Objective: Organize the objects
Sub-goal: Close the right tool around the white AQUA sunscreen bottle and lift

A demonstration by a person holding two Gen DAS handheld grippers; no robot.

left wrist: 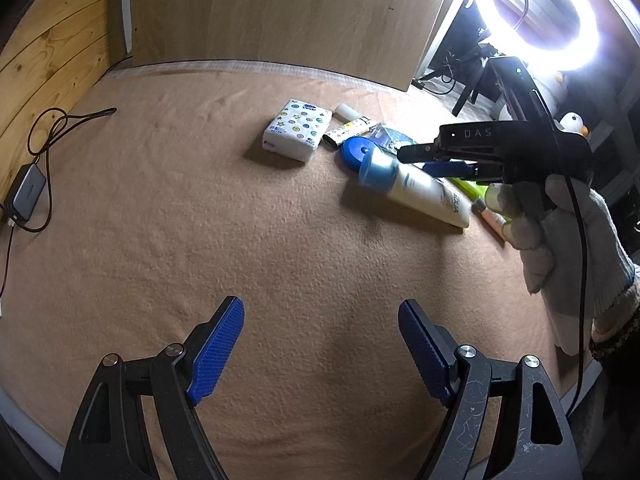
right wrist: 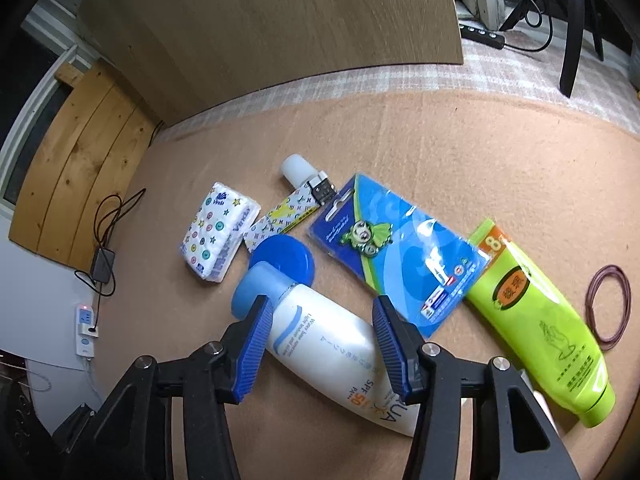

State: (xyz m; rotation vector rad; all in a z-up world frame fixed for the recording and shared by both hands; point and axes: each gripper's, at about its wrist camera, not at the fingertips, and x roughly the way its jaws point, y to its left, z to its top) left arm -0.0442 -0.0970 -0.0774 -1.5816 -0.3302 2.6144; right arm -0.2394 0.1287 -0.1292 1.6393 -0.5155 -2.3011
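Note:
A white sunscreen bottle with a light blue cap [right wrist: 324, 340] lies on the tan cloth [left wrist: 200, 220]; it also shows in the left wrist view [left wrist: 416, 188]. My right gripper [right wrist: 320, 344] is open, its blue pads on either side of the bottle's upper body, not closed on it. Beside it lie a round blue lid [right wrist: 286, 258], a tissue pack [right wrist: 218, 230], a patterned lighter [right wrist: 280, 218], a blue carded pin [right wrist: 396, 254] and a green tube [right wrist: 540, 328]. My left gripper [left wrist: 320, 344] is open and empty over bare cloth, well short of the objects.
A small white tube [right wrist: 298, 168] lies behind the lighter. Brown rubber bands [right wrist: 608, 306] lie at the far right. A wooden board [left wrist: 288, 12] stands behind the table. A charger and cable [left wrist: 26, 192] sit at the left edge. A ring light [left wrist: 540, 12] glares at the upper right.

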